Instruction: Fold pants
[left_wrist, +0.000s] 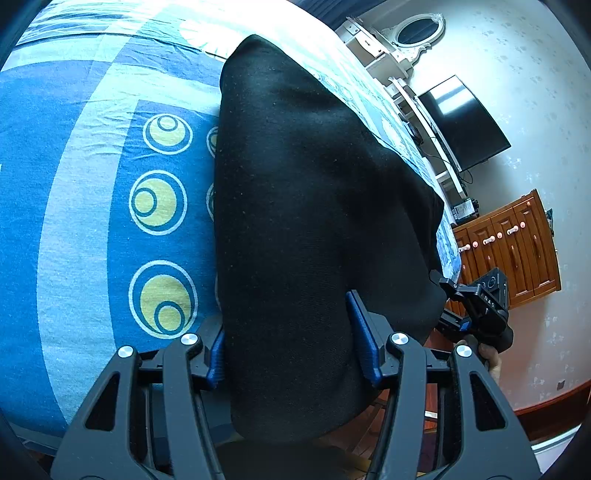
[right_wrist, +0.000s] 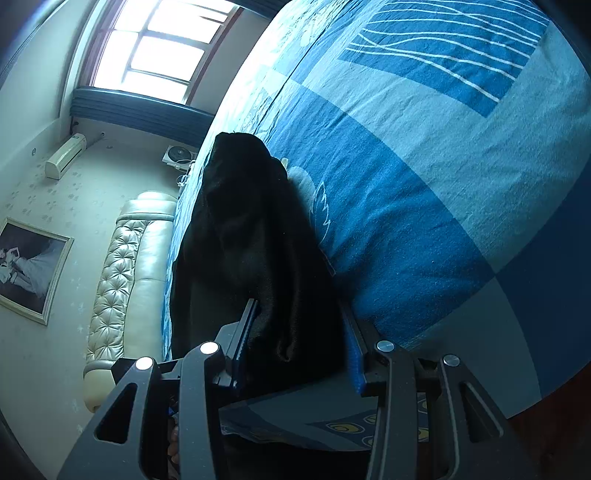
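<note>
The black pants (left_wrist: 314, 206) lie lengthwise on the blue patterned bedsheet (left_wrist: 74, 206), and their near end hangs over the bed's edge. My left gripper (left_wrist: 291, 343) is shut on that near end, with the fabric bunched between its blue pads (left_wrist: 364, 332). In the right wrist view the pants (right_wrist: 251, 229) run away along the bedsheet (right_wrist: 424, 184). My right gripper (right_wrist: 299, 339) is shut on a thick fold of them, blue pads (right_wrist: 354, 354) pressing from both sides. The right gripper (left_wrist: 476, 306) also shows in the left wrist view, beside the pants' right edge, with a hand under it.
A dark TV (left_wrist: 465, 122) and a white mirror dresser (left_wrist: 406, 40) line the wall beyond the bed. A wooden cabinet (left_wrist: 509, 251) stands on the floor. A padded cream headboard (right_wrist: 125, 273), a window (right_wrist: 155, 48) and a framed picture (right_wrist: 29, 266) show on the other side.
</note>
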